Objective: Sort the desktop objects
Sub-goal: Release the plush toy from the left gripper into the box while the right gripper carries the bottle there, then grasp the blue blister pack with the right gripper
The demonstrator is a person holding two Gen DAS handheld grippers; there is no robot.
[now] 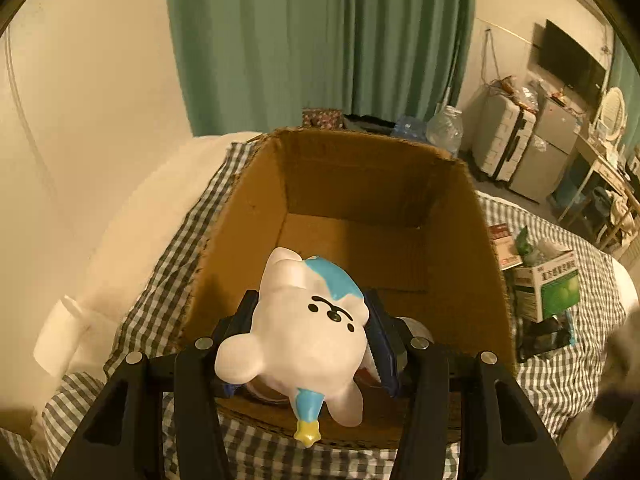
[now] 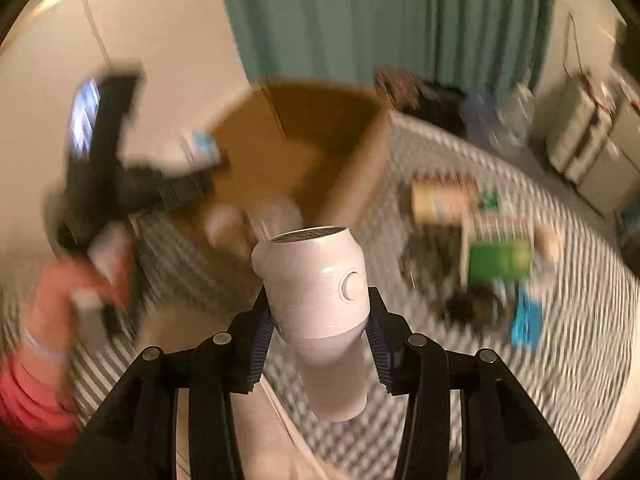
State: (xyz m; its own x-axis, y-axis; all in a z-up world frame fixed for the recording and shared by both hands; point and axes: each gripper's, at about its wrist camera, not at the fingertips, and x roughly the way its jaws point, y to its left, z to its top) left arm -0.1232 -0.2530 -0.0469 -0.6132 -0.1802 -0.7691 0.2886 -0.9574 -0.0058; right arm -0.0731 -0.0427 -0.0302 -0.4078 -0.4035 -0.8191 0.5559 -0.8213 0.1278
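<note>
Hand (image 2: 60, 292) in a pink sleeve, blurred, grips the left gripper's handle off to the right gripper's left. Left gripper (image 1: 308, 332) is clamped on a white toy figure (image 1: 296, 332) with blue markings, held above the near edge of the cardboard box (image 1: 360, 184); a round item, possibly a tape roll, lies in the box under the fingers. Right gripper (image 2: 320, 320) is clamped on a white handheld device (image 2: 320, 292), box ahead-left, green carton (image 2: 500, 260) ahead-right on checked cloth (image 2: 440, 152).
</note>
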